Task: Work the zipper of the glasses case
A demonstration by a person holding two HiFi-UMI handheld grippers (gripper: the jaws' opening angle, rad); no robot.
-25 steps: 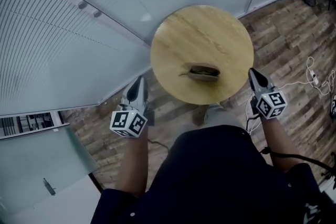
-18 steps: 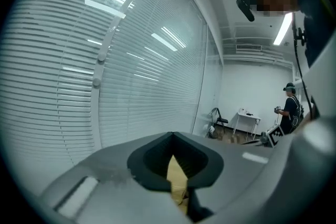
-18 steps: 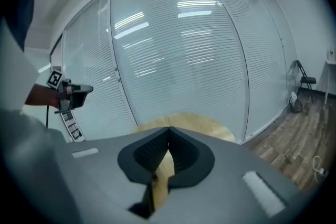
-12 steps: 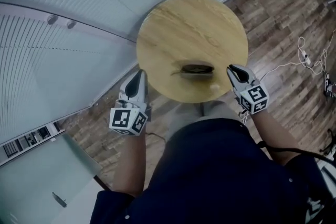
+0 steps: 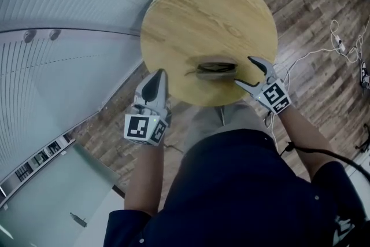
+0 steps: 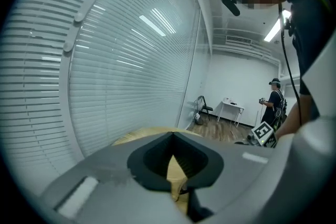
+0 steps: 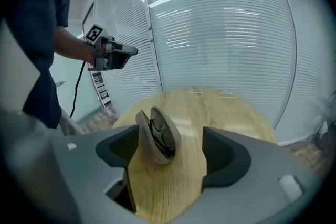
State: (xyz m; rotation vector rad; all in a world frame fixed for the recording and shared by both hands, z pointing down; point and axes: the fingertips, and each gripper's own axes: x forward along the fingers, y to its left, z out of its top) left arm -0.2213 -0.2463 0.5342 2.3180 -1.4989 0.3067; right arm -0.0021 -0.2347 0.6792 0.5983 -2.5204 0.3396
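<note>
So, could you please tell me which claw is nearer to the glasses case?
Right. The right claw, whose jaws have just been opening, sits close beside the right end of the glasses case, not gripping it. The left claw, shut, hovers at the near edge of the table, clearly farther away.

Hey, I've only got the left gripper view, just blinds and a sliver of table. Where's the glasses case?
Observer: The head view shows the case on the round table, close to its near edge and right of the left tongs.
Operator: Is it zipped?
Observer: No. The right gripper view shows it gaping, with glasses inside.
Operator: And the right tongs?
Observer: The right tongs have just been opening. The case's right end lies at their mouth, and the pads are not pressing it.
</note>
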